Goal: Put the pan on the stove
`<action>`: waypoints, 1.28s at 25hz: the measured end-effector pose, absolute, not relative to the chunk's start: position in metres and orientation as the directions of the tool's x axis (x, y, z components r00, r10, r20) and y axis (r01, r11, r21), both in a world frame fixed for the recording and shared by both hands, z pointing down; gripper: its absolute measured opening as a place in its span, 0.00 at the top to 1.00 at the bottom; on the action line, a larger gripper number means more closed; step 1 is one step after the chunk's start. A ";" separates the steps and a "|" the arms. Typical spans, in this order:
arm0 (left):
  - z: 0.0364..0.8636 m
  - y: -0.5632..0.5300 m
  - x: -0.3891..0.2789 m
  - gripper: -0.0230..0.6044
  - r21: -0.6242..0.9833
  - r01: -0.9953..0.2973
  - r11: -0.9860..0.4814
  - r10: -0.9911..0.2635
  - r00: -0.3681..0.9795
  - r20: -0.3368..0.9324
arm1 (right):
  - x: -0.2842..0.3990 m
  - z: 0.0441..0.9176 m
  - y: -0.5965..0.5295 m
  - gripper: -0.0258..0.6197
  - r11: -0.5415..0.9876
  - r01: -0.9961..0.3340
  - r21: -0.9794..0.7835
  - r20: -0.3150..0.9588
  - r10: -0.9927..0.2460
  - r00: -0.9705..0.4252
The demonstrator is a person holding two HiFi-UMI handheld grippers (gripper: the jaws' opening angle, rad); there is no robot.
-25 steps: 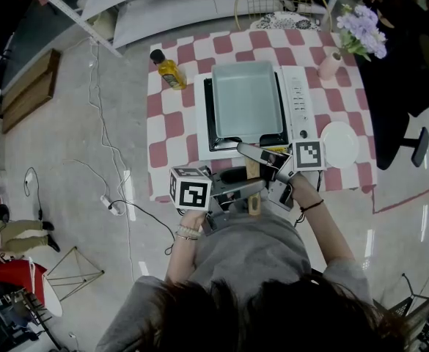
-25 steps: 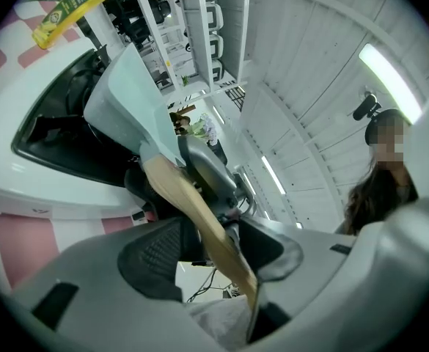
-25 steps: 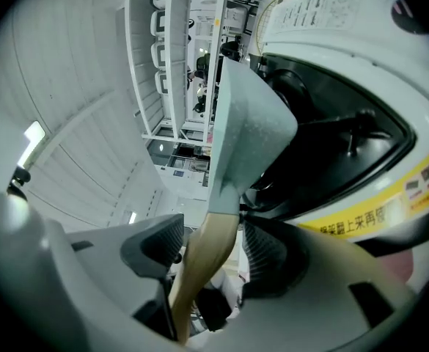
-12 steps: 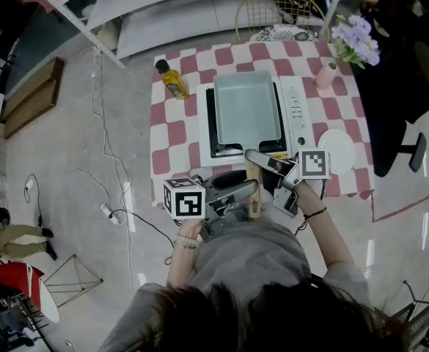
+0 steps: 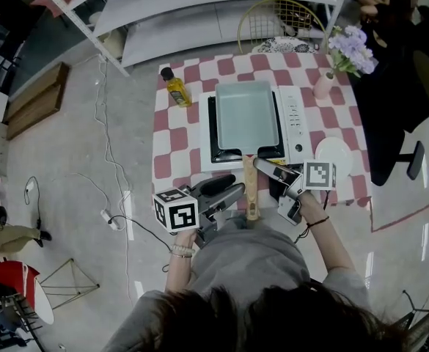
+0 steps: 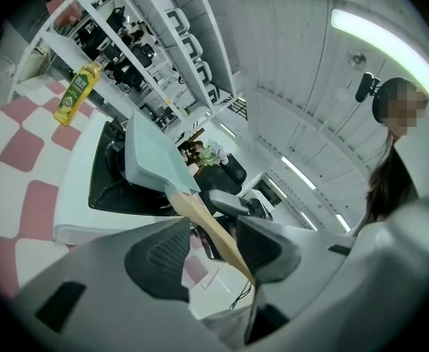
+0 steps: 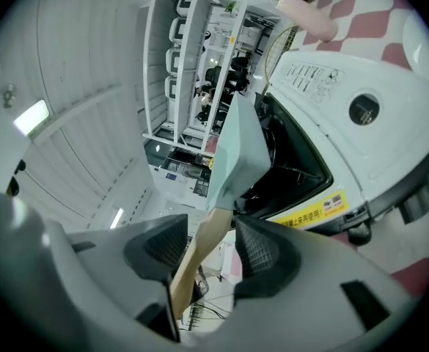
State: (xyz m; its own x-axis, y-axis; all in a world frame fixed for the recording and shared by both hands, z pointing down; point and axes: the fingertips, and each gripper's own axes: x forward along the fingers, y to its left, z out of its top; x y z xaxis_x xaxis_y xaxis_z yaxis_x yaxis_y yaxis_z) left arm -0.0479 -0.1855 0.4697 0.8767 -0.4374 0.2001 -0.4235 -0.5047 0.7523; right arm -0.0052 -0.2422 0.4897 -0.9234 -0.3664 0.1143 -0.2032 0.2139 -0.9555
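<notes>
A pale blue rectangular pan (image 5: 247,114) sits on the black burner of the white stove (image 5: 296,116), and its wooden handle (image 5: 251,193) sticks out toward me over the table edge. My left gripper (image 5: 229,191) hangs just left of the handle, open. My right gripper (image 5: 269,169) is just right of it, and its jaws are closing. In the left gripper view the handle (image 6: 210,229) runs through the gap of that gripper (image 6: 207,235). The right gripper view shows the pan (image 7: 236,152) ahead and the handle within that gripper's (image 7: 210,233) gap, with neither pad pressing it.
A yellow oil bottle (image 5: 176,88) stands left of the stove on the red-checked table (image 5: 174,141). A white plate (image 5: 334,152) lies at the right and a pink vase (image 5: 324,85) with purple flowers behind it. Cables cross the floor at the left.
Both grippers have drawn back from the handle, the left one leftward and the right one rightward, so the whole handle shows between them. The pan stays on the stove.
</notes>
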 end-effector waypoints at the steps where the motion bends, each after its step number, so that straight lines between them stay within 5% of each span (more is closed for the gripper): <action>1: 0.469 -0.185 -0.049 0.64 0.739 -0.437 -0.513 -0.447 0.871 0.205 | -0.005 0.487 -0.241 0.63 0.222 -0.202 -0.954 0.110 -0.368 -0.923; 12: 0.454 -0.179 -0.061 0.88 0.565 -0.605 -0.561 -0.585 0.773 0.246 | 0.016 0.479 -0.232 0.85 0.348 -0.356 -0.867 0.196 -0.418 -0.887; 32: 0.433 -0.172 -0.071 0.92 0.337 -0.759 -0.558 -0.725 0.643 0.247 | 0.046 0.447 -0.233 0.92 0.635 -0.483 -0.603 0.189 -0.475 -0.860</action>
